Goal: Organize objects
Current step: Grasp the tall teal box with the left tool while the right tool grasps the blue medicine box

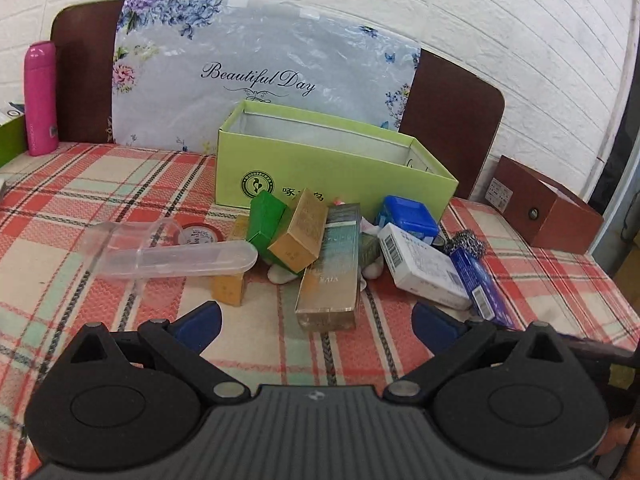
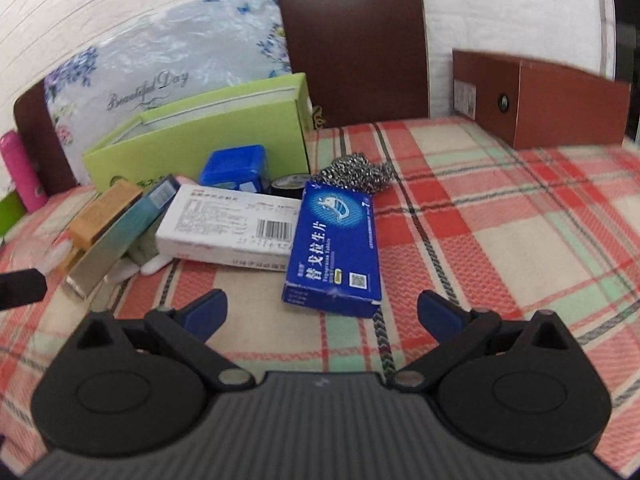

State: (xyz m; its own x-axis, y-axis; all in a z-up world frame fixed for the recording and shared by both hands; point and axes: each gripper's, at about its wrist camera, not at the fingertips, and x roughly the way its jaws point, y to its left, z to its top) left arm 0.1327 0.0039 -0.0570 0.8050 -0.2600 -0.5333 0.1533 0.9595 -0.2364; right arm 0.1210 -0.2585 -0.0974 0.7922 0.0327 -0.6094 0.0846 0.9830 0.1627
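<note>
Both the left gripper (image 1: 318, 322) and right gripper (image 2: 322, 312) are spread wide and empty. The blue box (image 2: 334, 250) lies just ahead between the right jaws; grip its long sides squarely, then lift toward the green box (image 2: 200, 136) beyond.

Plaid tablecloth (image 1: 100, 184) (floral poster (image 1: 256, 64) behind)

right gripper (image 2: 322, 312) jaws wide apart, empty, above plaid cloth (image 2: 500, 220) | blue box (image 2: 334, 248) just ahead, touching white box (image 2: 228, 228) | green box (image 2: 200, 136) behind
</note>
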